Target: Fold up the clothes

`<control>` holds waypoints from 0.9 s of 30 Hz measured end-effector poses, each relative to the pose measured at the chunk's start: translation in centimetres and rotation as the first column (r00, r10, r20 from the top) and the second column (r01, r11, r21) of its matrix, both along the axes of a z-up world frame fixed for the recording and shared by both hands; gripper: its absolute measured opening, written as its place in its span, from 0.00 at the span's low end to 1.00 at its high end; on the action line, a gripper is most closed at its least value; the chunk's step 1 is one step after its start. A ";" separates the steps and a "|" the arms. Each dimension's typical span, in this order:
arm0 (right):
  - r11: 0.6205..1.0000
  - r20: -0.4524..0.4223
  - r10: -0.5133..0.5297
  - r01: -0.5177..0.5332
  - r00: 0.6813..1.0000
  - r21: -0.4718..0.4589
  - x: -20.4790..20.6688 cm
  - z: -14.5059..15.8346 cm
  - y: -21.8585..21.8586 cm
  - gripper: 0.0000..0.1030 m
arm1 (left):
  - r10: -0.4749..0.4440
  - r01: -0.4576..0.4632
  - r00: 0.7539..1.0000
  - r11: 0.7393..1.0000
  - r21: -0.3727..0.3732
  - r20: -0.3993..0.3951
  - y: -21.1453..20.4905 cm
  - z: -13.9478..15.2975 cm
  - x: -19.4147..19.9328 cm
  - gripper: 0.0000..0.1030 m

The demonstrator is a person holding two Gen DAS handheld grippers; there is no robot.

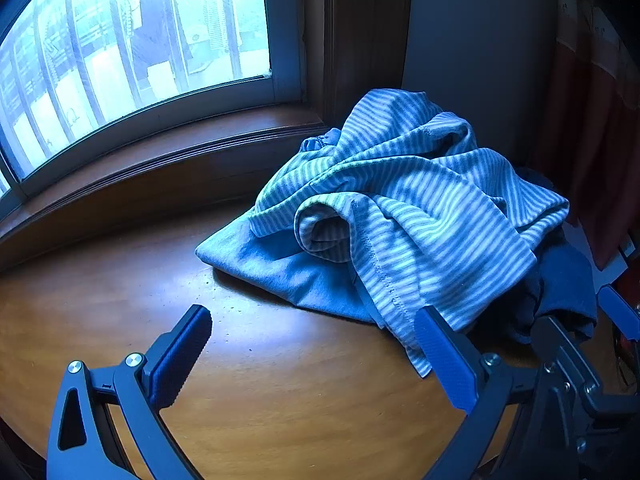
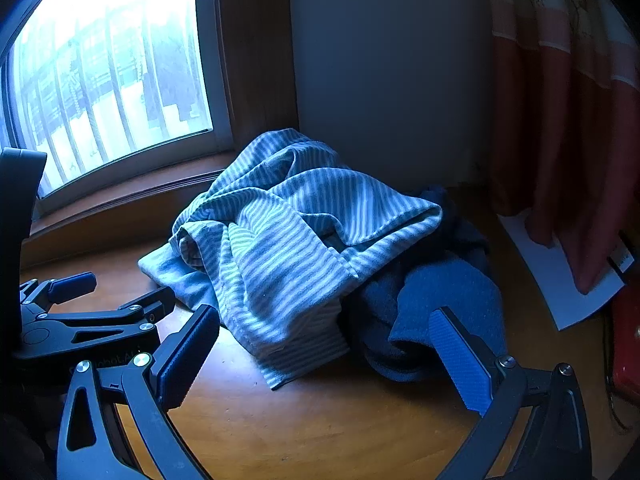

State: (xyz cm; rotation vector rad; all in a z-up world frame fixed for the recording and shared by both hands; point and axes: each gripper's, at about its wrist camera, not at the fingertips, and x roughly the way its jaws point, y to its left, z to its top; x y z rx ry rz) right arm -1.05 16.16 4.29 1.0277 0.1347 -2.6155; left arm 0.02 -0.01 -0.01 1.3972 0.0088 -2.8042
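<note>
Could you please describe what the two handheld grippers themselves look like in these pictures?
Both are alike. The left gripper and right gripper have black curved metal arms with triangular cut-outs and silver screws. Each carries two flat rectangular fingers with finely ribbed blue pads. Faint pale lettering marks the left gripper's body in the right wrist view. No cables, hands or sleeves show.

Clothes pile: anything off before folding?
Nothing damaged. The striped garment lies crumpled atop a dark blue garment on the wooden table, and both grippers are open and empty.
</note>
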 end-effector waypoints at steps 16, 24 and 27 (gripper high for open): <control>1.000 0.003 0.003 -0.003 1.000 0.000 0.3 0.0 -0.3 1.00 | 0.008 -0.008 1.000 1.000 -0.002 0.002 -0.6 -0.5 0.3 1.00; 1.000 0.006 0.005 -0.005 1.000 -0.001 0.5 -0.1 -0.4 1.00 | 0.010 -0.010 1.000 1.000 -0.005 0.006 -0.5 -0.4 0.4 1.00; 1.000 0.007 0.005 -0.005 1.000 -0.002 0.5 -0.1 -0.3 1.00 | 0.011 -0.011 1.000 1.000 -0.006 0.006 -0.5 -0.4 0.4 1.00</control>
